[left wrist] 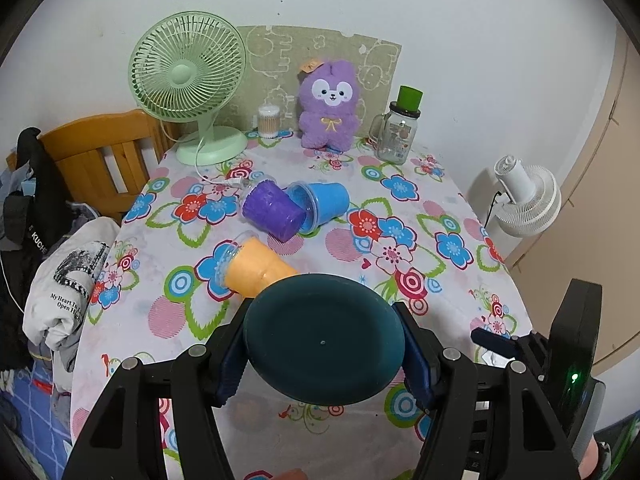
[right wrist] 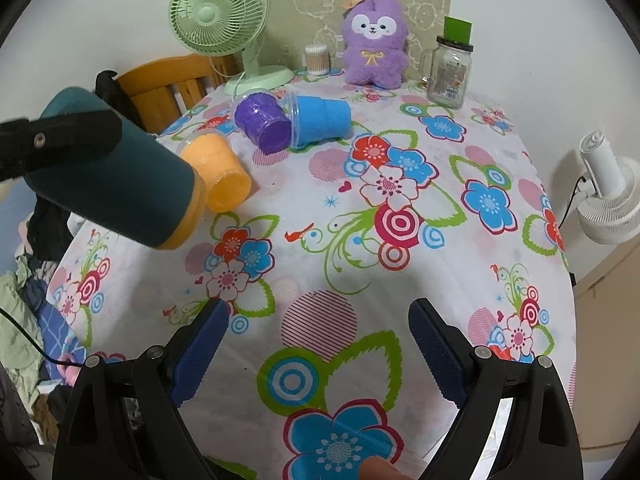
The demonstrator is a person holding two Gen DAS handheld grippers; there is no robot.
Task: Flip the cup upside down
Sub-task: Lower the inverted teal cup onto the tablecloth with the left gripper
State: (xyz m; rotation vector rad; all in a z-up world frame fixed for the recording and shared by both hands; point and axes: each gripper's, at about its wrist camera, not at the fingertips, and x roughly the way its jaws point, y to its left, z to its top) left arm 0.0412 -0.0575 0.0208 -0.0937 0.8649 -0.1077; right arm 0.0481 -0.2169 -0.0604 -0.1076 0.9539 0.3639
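My left gripper [left wrist: 324,344] is shut on a dark teal cup [left wrist: 324,338] and holds it above the table, its base toward the camera. In the right wrist view the teal cup [right wrist: 116,184] is tilted, its orange-rimmed mouth pointing down to the right, with the left gripper's finger [right wrist: 60,136] across it. An orange cup [left wrist: 256,268] lies on its side just beyond. A purple cup [left wrist: 274,210] and a blue cup [left wrist: 322,204] lie on their sides together at mid-table. My right gripper [right wrist: 320,344] is open and empty above the near table.
The floral tablecloth [right wrist: 360,200] covers the table. At the back stand a green desk fan [left wrist: 188,80], a cotton swab jar [left wrist: 268,120], a purple plush toy [left wrist: 330,108] and a glass jar [left wrist: 398,132]. A wooden chair [left wrist: 100,152] stands left, a white fan [left wrist: 528,200] right.
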